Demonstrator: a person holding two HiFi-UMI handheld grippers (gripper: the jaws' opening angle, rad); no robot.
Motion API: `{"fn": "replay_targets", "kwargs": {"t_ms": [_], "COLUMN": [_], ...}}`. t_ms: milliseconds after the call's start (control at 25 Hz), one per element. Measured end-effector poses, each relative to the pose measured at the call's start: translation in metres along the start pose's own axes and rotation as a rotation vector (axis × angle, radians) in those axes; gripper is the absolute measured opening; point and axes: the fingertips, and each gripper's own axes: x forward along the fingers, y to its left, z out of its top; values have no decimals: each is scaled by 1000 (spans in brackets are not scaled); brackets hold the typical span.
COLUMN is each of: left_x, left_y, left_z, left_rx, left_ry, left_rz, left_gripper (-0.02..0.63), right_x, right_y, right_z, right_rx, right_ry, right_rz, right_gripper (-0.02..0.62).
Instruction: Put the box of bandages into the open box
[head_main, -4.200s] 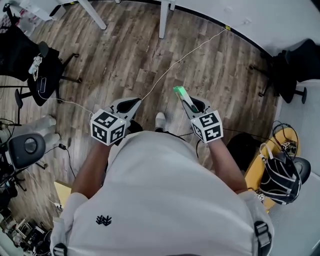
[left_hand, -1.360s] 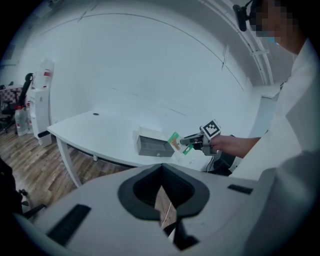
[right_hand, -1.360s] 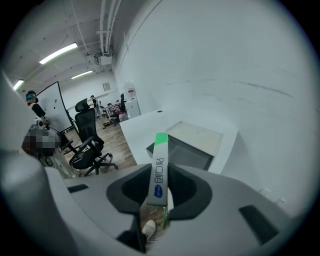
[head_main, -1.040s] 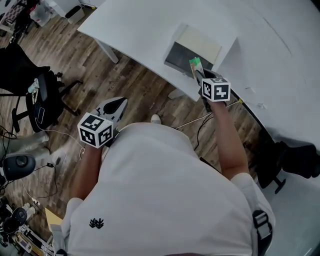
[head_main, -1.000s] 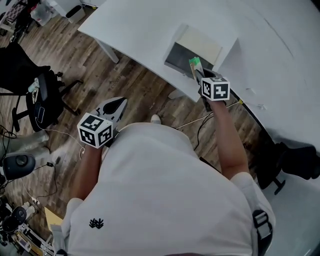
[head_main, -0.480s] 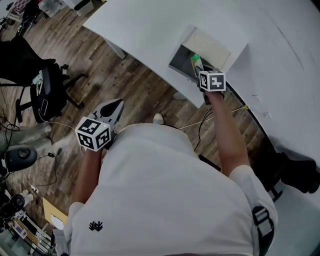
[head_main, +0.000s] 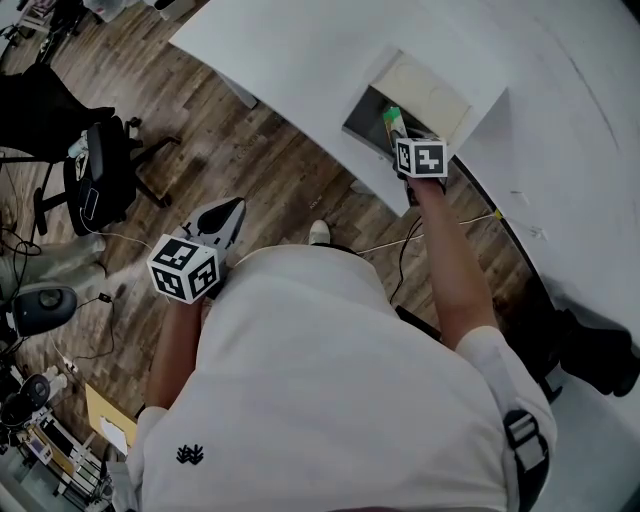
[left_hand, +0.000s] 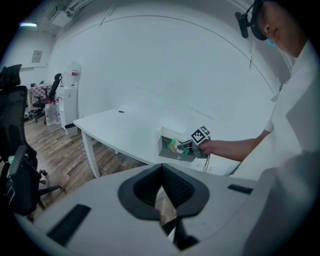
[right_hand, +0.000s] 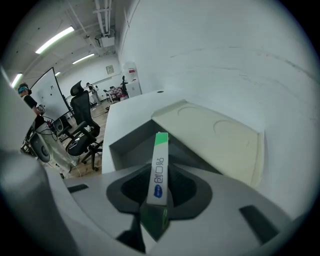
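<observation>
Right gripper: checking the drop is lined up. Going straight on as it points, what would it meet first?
Likely the dark inside of the open white box; the slim white-and-green bandage box in the right gripper points into it.

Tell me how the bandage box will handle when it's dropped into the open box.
The bandage box is probably stiff: the right hand-held gripper clamps its sides and the carton shows no buckling. It looks light, thin cardboard held by one end. Tall and slim, it would likely tip flat once released into the open box.
</observation>
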Motion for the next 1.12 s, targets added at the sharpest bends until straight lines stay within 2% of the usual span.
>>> {"fn": "replay_targets", "kwargs": {"t_ms": [440, 840, 1120], "left_x": [-4, -9, -14], "left_y": [-3, -4, -3], "left_z": [-1, 0, -5], "left_rx": [7, 15, 20], "left_ry": [11, 5, -4], "left_rz": [-2, -18, -35], "left_gripper": [6, 6, 6], "right_x": [7, 3, -12], "right_y": [2, 4, 7], "right_z": [0, 2, 5], "right_rx": [-37, -62, -69], "right_ry": [-23, -33, -69], "right_rz": [-6, -20, -33], "right_gripper": [101, 166, 172]}}
